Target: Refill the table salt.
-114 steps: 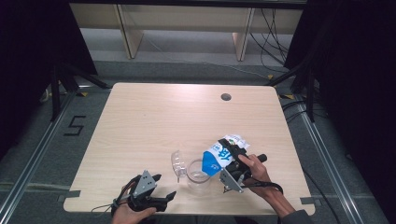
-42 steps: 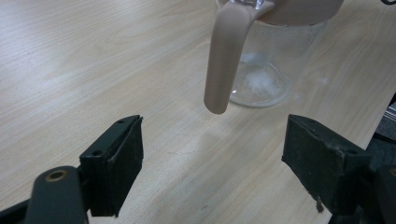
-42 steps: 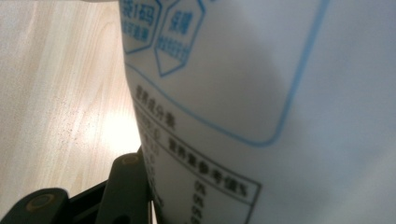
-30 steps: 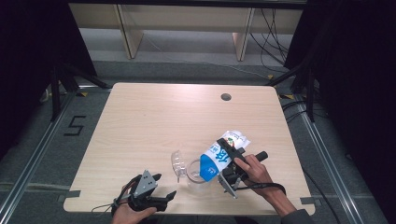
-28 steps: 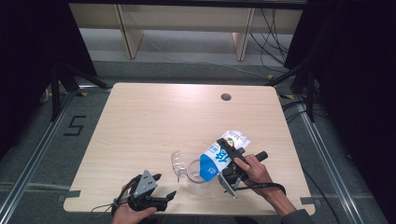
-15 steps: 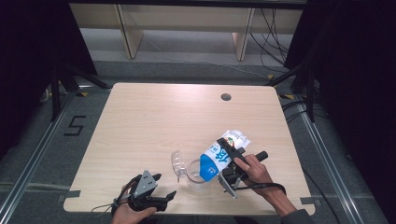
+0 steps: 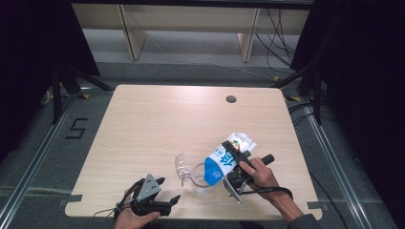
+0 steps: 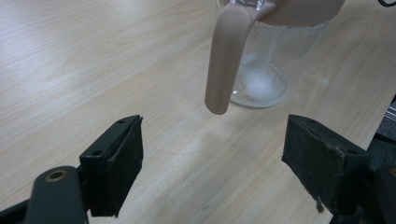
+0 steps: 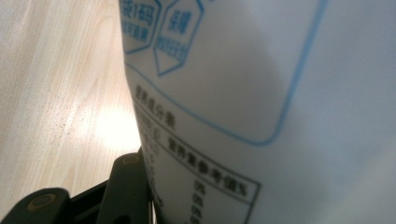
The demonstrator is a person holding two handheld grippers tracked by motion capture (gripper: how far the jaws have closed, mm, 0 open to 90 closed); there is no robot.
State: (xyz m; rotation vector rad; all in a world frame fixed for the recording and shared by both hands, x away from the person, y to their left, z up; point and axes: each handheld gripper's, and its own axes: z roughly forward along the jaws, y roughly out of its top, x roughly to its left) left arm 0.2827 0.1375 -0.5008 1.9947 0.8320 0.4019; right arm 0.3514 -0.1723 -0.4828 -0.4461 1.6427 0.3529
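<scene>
Pouring was under way. The right gripper (image 7: 232, 161) clamped the tilted carton (image 7: 226, 156), spout over the jug (image 7: 197, 172) at the desk's (image 7: 157, 124) five o'clock. The left gripper (image 7: 167, 192) sat released, empty, at seven o'clock. Righting the carton remained.

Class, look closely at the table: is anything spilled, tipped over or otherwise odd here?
Nothing spilled. The carton is tipped steeply over the clear jug, but the right gripper holds it there, apparently pouring.
</scene>
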